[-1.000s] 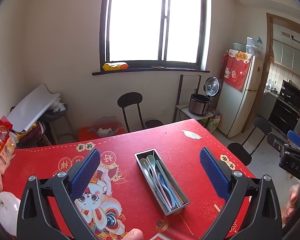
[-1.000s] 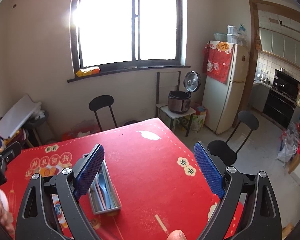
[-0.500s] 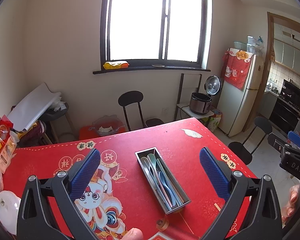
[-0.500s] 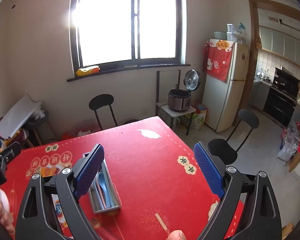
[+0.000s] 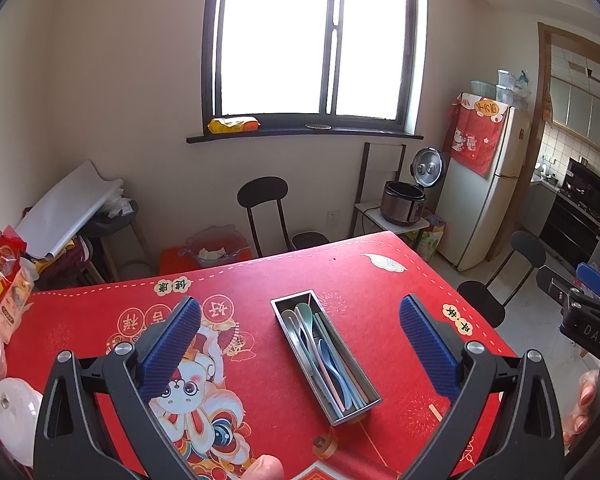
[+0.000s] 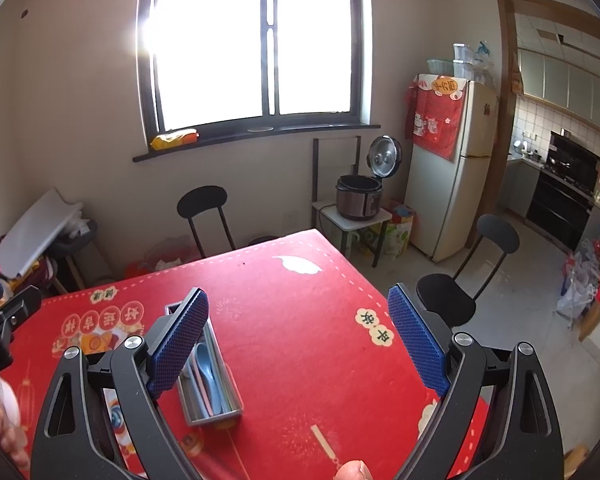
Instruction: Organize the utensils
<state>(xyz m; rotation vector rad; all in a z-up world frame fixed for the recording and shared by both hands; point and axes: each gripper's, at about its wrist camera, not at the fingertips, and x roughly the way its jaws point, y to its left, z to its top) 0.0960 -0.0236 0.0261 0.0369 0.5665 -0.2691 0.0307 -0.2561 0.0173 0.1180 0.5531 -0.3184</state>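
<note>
Each hand-held tool, the left tool [image 5: 300,344] and the right tool [image 6: 298,344], has 2 glossy black plastic arms with triangular cut-outs, silver round-headed screws at the joints and blue, finely textured rubber fingers [image 5: 171,346]. Seen from the left wrist camera, the right tool's black body carries the white letters "DAS".

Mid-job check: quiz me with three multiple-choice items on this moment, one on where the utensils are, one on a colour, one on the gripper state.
1. Where do the utensils lie?
A. loose on the cloth
B. inside the metal tray
C. on a chair

2. What colour is the tablecloth?
A. red
B. green
C. white

3. How are the left gripper and right gripper?
A. both open, empty
B. left holding a spoon
C. both shut

Answers: 1 B, they lie between the tray walls; 2 A, red with printed figures; 3 A, both pairs of pads stand wide apart.
</note>
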